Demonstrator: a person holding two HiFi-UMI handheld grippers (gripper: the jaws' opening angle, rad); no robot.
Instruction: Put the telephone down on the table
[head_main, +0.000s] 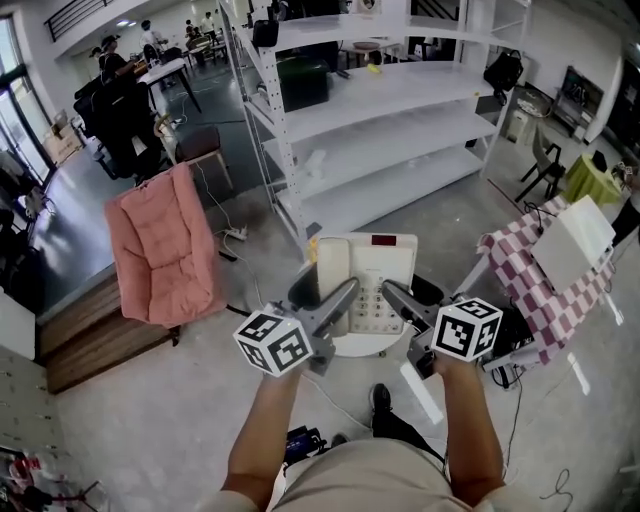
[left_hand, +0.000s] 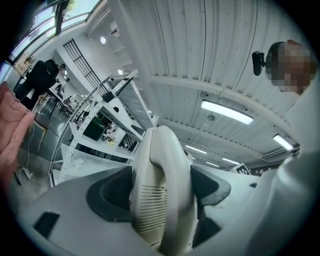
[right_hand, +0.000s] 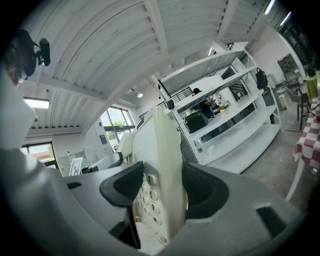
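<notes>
Phone (head_main: 367, 275) held aloft | left gripper (head_main: 343, 297) clamps handset (head_main: 332, 262) side, right gripper (head_main: 393, 298) keypad (head_main: 378, 302) side | I should lower it level onto table (head_main: 352, 347) below fingers, then release together.

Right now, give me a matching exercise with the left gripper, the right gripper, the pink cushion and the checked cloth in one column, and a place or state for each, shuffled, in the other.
Things:
1. left gripper
2. right gripper
3. pink cushion
4. checked cloth

Places or states:
A. off to the person's right
B. shut on the keypad side of the telephone
C. off to the person's left
D. shut on the handset side of the telephone

Pairs: 1-D, 2-B, 3-C, 4-A
</notes>
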